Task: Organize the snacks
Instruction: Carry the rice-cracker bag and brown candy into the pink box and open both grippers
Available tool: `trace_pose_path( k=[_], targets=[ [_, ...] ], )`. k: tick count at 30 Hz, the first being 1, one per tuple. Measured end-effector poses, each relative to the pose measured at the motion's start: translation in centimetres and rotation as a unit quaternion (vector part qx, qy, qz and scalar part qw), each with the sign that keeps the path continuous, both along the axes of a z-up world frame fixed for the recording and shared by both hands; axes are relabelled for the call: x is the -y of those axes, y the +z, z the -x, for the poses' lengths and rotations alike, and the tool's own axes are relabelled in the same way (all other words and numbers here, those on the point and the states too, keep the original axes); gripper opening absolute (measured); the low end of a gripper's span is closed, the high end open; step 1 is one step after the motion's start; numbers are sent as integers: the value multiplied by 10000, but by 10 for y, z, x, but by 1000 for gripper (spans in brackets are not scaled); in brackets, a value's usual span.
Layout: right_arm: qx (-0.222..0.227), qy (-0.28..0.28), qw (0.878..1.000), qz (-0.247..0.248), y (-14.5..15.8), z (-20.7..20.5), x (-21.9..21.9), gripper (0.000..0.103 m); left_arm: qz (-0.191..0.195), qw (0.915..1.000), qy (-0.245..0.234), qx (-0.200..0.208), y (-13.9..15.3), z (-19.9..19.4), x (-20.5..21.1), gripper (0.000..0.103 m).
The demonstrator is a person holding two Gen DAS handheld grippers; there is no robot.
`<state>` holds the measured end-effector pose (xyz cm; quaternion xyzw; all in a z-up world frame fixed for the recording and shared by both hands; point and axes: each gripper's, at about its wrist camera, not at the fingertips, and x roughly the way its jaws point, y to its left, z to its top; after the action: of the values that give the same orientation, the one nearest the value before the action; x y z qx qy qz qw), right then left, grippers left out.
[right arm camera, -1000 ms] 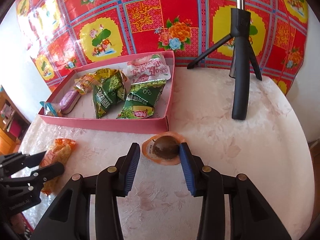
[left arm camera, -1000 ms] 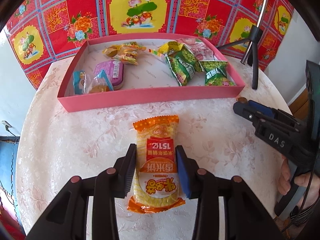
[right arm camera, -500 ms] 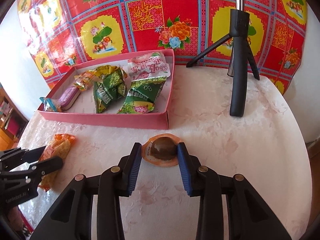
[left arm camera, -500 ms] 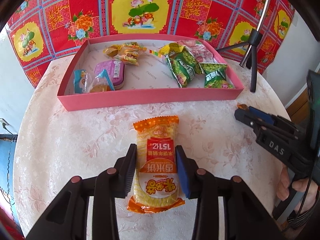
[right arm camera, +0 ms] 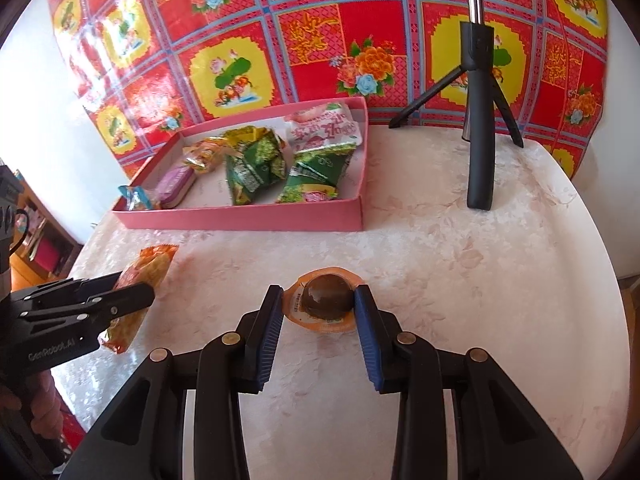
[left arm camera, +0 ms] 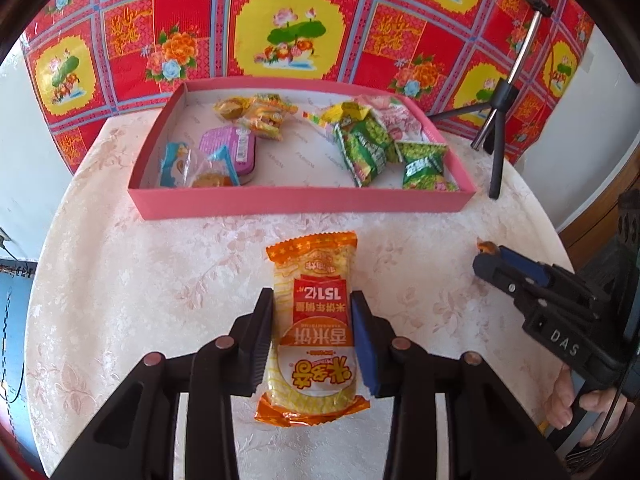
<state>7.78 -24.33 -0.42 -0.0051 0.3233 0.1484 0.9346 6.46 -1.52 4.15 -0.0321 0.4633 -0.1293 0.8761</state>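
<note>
My left gripper is shut on an orange and yellow rice cracker packet, held a little above the table; the packet also shows in the right wrist view. My right gripper is shut on a small round orange-rimmed snack cup with a dark filling, its pads pressing both sides. A pink tray stands further back and holds several snacks: green packets, a purple tin, yellow candies. The right gripper also shows at the right of the left wrist view.
A black tripod stands on the table right of the tray. The round table has a pale floral cloth. A red and yellow patterned cloth hangs behind.
Both grippers have risen slightly and drawn back with their snacks. The right gripper's pads have closed tighter around the cup over the last second.
</note>
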Motion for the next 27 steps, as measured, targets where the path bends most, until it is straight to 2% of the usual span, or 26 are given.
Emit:
trace_pose_path(
  k=[14,27],
  targets=[
    [219,272,9994,-45,26,-2,-18,37,45,9992,59,380,35,-20,-7,39],
    [387,308,9988,-56,45,-32,-34,37,-24,9987,68,506,42,-59,0,39]
  ],
)
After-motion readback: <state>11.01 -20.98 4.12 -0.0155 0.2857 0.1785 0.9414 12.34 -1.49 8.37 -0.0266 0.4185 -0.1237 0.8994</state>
